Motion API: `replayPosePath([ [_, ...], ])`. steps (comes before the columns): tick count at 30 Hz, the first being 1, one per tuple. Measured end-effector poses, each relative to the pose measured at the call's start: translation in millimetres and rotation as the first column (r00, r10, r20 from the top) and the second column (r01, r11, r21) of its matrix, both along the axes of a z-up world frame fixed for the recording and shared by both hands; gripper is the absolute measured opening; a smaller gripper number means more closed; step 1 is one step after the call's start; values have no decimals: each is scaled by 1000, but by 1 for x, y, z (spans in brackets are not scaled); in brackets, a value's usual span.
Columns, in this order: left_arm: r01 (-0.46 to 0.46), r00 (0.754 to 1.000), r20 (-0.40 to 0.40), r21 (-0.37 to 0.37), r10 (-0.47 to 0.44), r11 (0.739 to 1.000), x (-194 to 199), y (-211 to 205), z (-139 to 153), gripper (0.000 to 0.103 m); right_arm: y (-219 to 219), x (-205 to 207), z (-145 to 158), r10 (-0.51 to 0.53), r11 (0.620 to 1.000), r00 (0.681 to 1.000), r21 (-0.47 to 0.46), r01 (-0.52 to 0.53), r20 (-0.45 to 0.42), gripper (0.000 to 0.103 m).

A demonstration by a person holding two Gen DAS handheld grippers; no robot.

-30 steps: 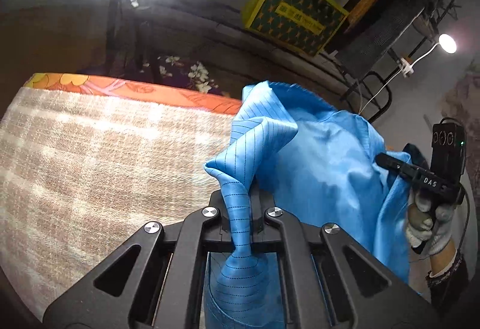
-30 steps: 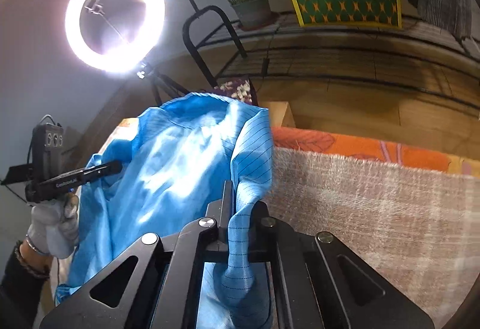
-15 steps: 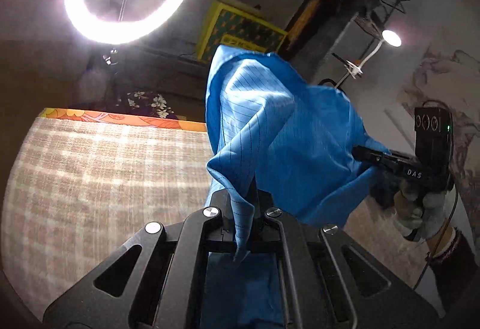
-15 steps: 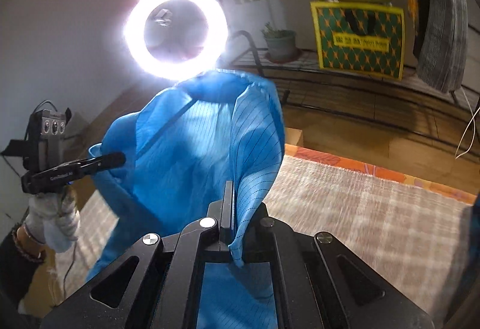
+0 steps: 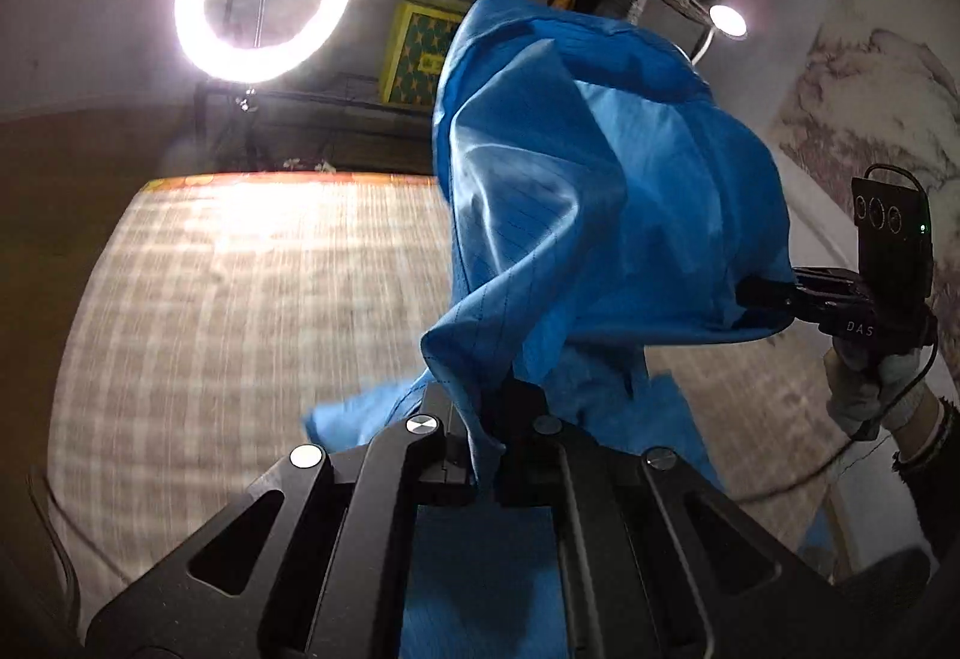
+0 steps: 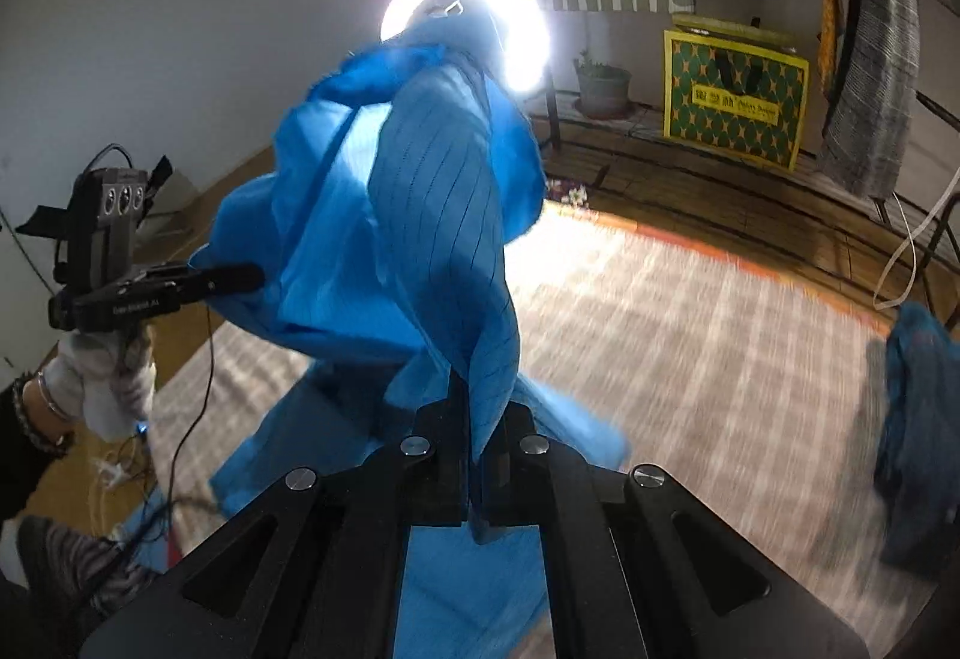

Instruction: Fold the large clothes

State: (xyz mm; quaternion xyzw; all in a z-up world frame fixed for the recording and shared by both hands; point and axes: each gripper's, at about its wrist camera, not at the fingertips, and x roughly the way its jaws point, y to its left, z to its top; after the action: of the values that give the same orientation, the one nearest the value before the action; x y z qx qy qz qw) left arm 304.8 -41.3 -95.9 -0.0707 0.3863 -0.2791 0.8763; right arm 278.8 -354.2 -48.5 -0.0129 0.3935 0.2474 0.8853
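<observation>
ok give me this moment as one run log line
phase: lift | left gripper: shut on blue pinstriped garment | right gripper: shut on it | cloth: bunched above beige checked mat

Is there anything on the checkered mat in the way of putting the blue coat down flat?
Nothing visible blocks it. The blue coat hangs pinched in the left gripper and right gripper above the checkered mat. A dark blue cloth lies only at the mat's right edge.

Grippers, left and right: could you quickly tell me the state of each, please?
Left gripper: closed, holding the blue garment.
Right gripper: closed, holding the same garment.
</observation>
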Motion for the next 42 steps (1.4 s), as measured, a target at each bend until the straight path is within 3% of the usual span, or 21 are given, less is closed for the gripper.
replayPosePath([
  [6, 46, 999, -24, 108, -44, 993, -61, -7, -16, 1, -2, -50, -22, -2, 1000, 999, -6, 2, -53, 1],
  [9, 80, 997, -33, 184, -75, 980, -90, -10, -26, 1, -2, -76, -35, -16, 998, 998, -65, 12, -61, 1],
  [15, 123, 992, -72, 265, -107, 956, -140, 0, -36, 10, -9, -121, -36, -12, 996, 998, -90, 7, -58, 5],
  [18, 106, 992, -90, 242, -86, 965, -157, 17, -32, 13, -15, -141, -26, -8, 998, 999, -67, 5, -47, 5],
  [20, 74, 993, -101, 193, -55, 978, -158, 30, -27, 25, -18, -153, -22, -13, 999, 999, -34, 12, -44, 10],
  [21, 51, 994, -105, 158, -35, 986, -160, 37, -23, 37, -22, -159, -19, -27, 1000, 999, -4, 27, -42, 14],
  [23, -4, 993, -113, 86, 14, 996, -159, 48, -16, 46, -25, -169, -18, -52, 998, 998, 44, 53, -36, 36],
  [25, -59, 988, -143, 2, 58, 998, -156, 57, -11, 46, -30, -171, -19, -77, 992, 997, 95, 79, -26, 46],
  [28, -138, 979, -165, -79, 123, 987, -149, 60, -5, 46, -40, -154, -25, -171, 967, 984, 181, 178, -58, 46],
  [32, -176, 972, -173, -90, 159, 980, -138, 55, -4, 46, -52, -131, -28, -222, 907, 969, 340, 247, -112, 46],
  [35, -192, 967, -188, -107, 170, 976, -132, 53, -8, 46, -48, -106, -41, -239, 893, 960, 356, 276, -144, 46],
  [40, -199, 968, -173, -87, 182, 976, -128, 58, -9, 46, -26, -80, -75, -125, 878, 960, 423, 225, -251, 46],
  [42, -207, 968, -166, -91, 190, 974, -130, 66, -6, 46, -6, -92, -75, 26, 893, 965, 440, 95, -259, 46],
])
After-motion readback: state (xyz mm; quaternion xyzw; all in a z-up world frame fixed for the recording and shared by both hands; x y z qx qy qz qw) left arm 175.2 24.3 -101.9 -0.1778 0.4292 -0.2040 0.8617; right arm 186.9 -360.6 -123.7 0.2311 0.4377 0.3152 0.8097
